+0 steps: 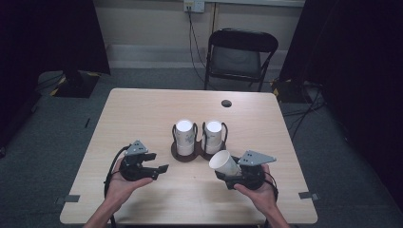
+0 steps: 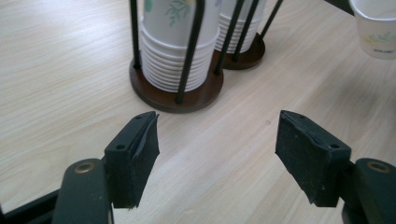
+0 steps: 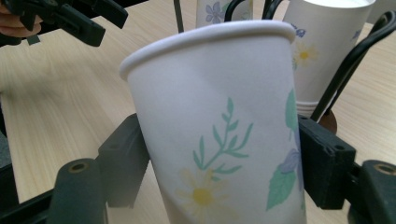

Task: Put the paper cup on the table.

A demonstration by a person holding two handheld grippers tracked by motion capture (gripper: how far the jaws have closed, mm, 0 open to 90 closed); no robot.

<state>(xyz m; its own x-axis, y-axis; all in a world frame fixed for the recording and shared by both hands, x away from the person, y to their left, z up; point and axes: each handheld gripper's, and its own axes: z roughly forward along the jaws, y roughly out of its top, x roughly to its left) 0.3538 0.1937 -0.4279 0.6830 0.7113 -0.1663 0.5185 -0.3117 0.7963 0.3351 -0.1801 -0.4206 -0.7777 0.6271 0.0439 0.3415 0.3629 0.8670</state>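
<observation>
Cup (image 3: 219, 135), white, floral, tilted, gripped by right fingers (image 3: 322, 163). Left fingers (image 2: 135, 154) spread, empty. Two racked stacks (image 1: 185, 135) at twelve o'clock on desk (image 1: 142, 114).

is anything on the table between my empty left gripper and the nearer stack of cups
Nothing visible. The left hand-held gripper faces the cup stack across bare table; its holder's black rods surround the cups.

Paper cup held in the right gripper

A white paper cup (image 3: 219, 126) printed with leaves and a daisy is clamped between the black jaws of the right gripper (image 3: 224, 172). Stacked cups (image 3: 322, 51) in a black wire holder (image 3: 350, 65) are seen behind it, and the left gripper (image 3: 65, 18) over the wooden surface (image 3: 60, 98).
</observation>
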